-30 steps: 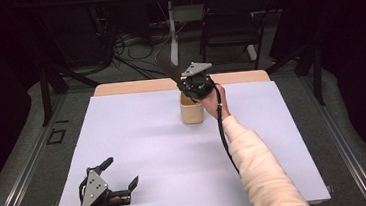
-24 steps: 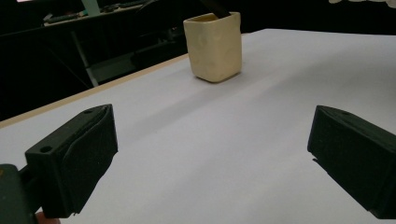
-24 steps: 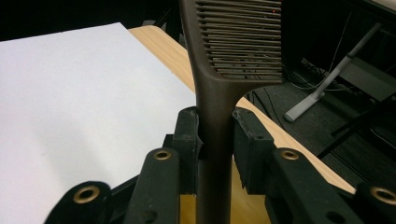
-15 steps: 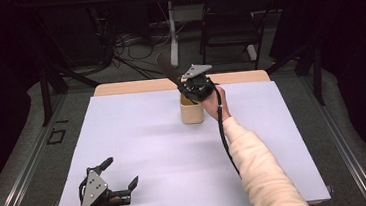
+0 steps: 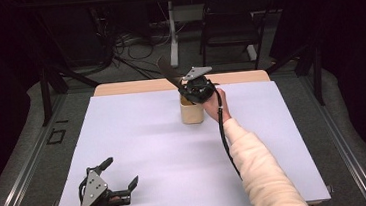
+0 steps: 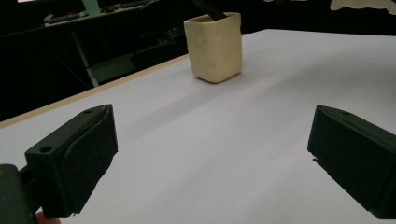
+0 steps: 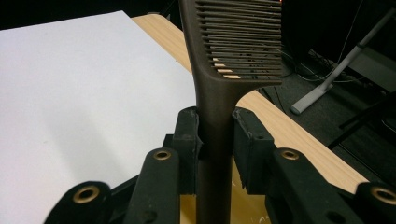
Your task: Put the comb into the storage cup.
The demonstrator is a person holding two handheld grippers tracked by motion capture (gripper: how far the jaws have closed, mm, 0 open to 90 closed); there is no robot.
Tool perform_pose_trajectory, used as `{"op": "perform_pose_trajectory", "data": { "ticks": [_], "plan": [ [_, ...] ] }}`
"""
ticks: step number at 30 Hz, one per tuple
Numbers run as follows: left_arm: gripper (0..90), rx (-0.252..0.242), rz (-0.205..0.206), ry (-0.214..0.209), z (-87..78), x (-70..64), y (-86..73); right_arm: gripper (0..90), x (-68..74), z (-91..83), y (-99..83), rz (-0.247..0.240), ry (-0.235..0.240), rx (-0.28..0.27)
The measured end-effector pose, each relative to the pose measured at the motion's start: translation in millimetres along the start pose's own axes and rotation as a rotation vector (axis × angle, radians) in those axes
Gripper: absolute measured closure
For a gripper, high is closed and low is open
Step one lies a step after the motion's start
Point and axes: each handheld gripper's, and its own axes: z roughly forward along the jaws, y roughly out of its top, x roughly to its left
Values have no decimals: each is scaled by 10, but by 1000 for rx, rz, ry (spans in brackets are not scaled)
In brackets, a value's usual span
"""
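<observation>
- The right gripper (image 5: 190,89) is over the cream cup (image 5: 192,111) at the far side of the white table (image 5: 140,152), just by the wooden edge (image 5: 129,87).
- Its two black jaws are squeezed tight on the handle of a dark comb (image 7: 224,79). The right gripper view shows the handle pinched between the pads, so the comb cannot slip.
- The comb is held by its thin handle, not by its teeth. That looks like a smart place to hold it, because the handle is firm and the teeth could bend.
- In the high view the comb (image 5: 168,73) sticks up and leans away to the left, with its toothed end in the air and its handle end down by the cup's mouth. I think the cup is there to keep the comb standing up, like a pencil pot.
- I cannot tell if the handle's tip touches the bottom of the cup, because the gripper hides it.
- The left gripper (image 5: 121,181) rests at the near left corner of the table, well apart from the cup.
- Its jaws are spread wide with nothing between them. In the left gripper view the cup (image 6: 214,45) stands far off on the white top.
- I think the left hand waits there to stay out of the way, since one hand is enough for a light comb.
</observation>
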Motion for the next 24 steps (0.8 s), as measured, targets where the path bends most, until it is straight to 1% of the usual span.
{"op": "perform_pose_trajectory", "data": {
  "ticks": [9,16,19,20,24],
  "plan": [
    [15,4,3,0,0,5,-1,719,-16,20,-31,10,10,14],
    [16,3,0,0,2,2,-2,717,-9,55,-75,9,17,56],
    [16,4,2,0,2,3,-1,716,-10,60,-86,9,19,62],
    [16,5,1,1,2,3,-2,716,-15,65,-98,7,20,75],
    [16,6,3,1,3,4,-2,715,-22,78,-122,12,22,97]
  ]
}}
